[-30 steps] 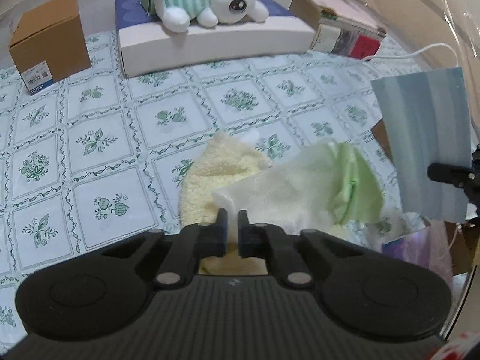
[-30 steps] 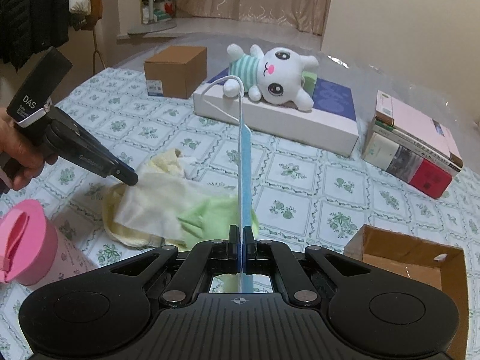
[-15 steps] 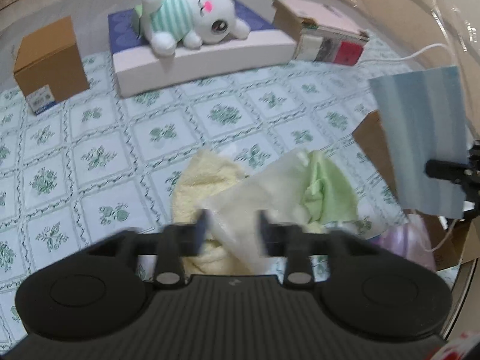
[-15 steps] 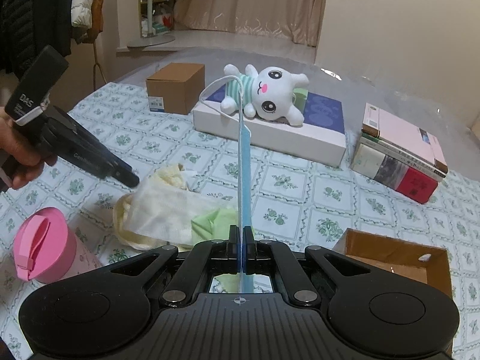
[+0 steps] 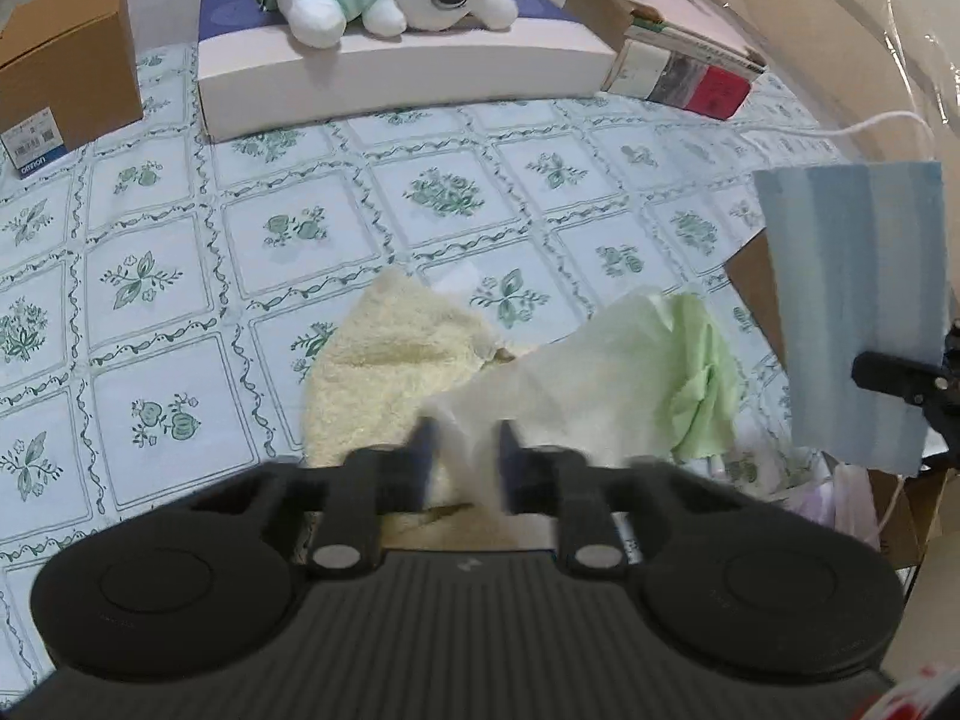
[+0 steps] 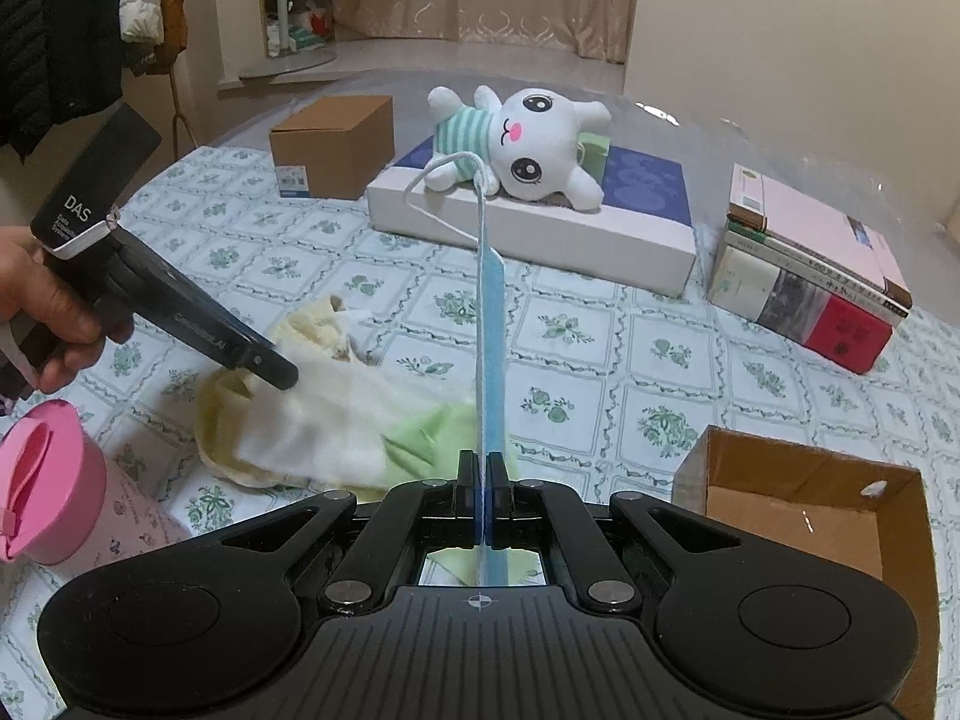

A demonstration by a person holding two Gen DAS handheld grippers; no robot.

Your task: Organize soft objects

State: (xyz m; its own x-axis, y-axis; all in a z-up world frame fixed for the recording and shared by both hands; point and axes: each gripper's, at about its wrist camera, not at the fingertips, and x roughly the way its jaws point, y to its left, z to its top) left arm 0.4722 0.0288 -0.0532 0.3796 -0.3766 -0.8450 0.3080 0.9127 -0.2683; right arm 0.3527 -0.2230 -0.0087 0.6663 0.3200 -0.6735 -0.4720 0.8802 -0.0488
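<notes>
A white cloth [image 5: 570, 384] lies over a yellow towel [image 5: 384, 360] and a green cloth [image 5: 702, 372] in a heap on the patterned tablecloth. My left gripper [image 5: 465, 447] is closing, and its blurred fingers pinch the near corner of the white cloth. The right wrist view shows that left gripper [image 6: 282, 375], held by a hand, with its tip on the white cloth [image 6: 324, 414]. My right gripper [image 6: 481, 468] is shut on a blue face mask [image 6: 489, 324], which stands edge-on above the heap. In the left wrist view the mask [image 5: 858, 312] hangs at the right.
A white plush bunny [image 6: 528, 150] lies on a flat white box [image 6: 540, 228] at the back. A closed brown box [image 6: 333, 144] stands back left, with stacked books [image 6: 810, 276] back right. An open cardboard box [image 6: 804, 498] sits near right. A pink cup [image 6: 48, 480] stands near left.
The left jaws opened off the white cloth's corner, shifted, and have come back together around it. The right gripper kept the mask upright and hardly moved.
</notes>
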